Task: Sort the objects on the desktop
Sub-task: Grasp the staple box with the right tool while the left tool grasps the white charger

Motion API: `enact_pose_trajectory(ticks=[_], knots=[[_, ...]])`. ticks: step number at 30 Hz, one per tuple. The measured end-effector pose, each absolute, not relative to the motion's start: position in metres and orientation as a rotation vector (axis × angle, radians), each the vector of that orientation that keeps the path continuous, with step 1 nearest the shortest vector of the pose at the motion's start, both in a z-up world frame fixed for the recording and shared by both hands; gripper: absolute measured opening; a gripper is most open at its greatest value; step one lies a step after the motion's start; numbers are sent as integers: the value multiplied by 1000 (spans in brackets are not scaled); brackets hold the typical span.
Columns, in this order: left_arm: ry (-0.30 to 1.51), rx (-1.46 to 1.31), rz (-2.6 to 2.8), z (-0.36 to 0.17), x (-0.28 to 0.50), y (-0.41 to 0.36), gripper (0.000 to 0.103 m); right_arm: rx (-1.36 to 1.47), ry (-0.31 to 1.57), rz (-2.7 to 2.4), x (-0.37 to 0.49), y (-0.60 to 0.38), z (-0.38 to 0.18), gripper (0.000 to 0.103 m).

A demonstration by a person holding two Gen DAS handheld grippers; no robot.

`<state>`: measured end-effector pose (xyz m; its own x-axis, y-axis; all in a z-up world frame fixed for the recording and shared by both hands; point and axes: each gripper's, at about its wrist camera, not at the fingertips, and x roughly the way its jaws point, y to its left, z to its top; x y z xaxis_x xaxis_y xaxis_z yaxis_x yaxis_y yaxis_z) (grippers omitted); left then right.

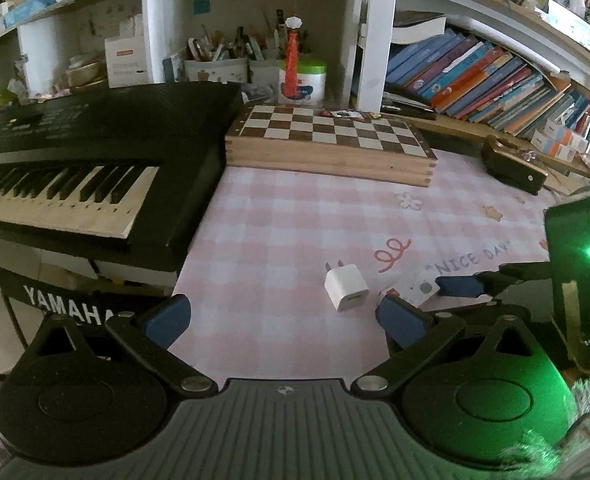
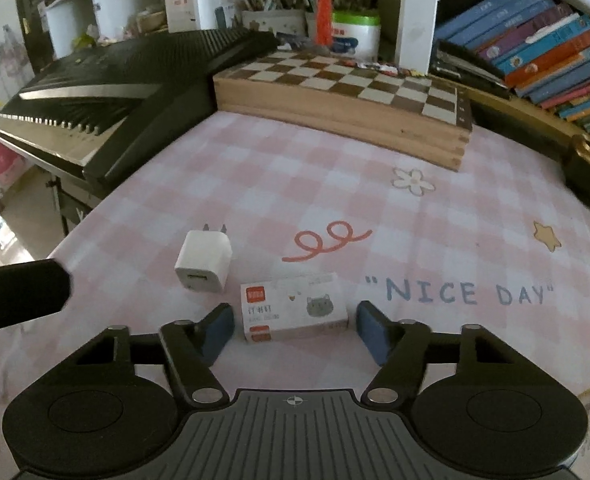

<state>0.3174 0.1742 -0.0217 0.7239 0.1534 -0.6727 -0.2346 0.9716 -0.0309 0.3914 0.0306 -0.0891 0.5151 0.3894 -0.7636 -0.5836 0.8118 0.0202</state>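
Both grippers stand wide open near the desk's [image 2: 255, 184] front edge. The right gripper [image 2: 289, 332] straddles a small box [image 2: 293, 312], untouched; its cat print shows only in this view. The charger [image 1: 346, 293] lies ahead of the left gripper [image 1: 283, 316].

The keyboard stand [image 1: 61, 306] reads "YAMAHA", its last letter seemingly hidden, and the checked tablecloth [image 2: 467, 294] "NICE DAY".

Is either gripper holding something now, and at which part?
Nothing is held. The right gripper is open, its fingers on either side of the small staple box without touching. The left gripper is open near the white charger.
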Motion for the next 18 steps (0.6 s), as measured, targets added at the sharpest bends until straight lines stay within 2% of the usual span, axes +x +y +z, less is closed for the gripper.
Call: enact_pose_trajectory(ticks=[1,8,13,16,18], knots=[[731,-116,209,-22,320,174,101,-252,839,595,391,30,-88,56],[734,-101,151,-30,349,164,99,-262,819,532,382,17,-76,55],[782,-80,120,-48,375,155,81,-270,828,523,369,5,-68,55],[805,-78,108,-59,388,151,67,-281,826,541,364,5,-67,55],[827,-67,102,-67,395,149,52,-288,830,550,362,5,-68,55]])
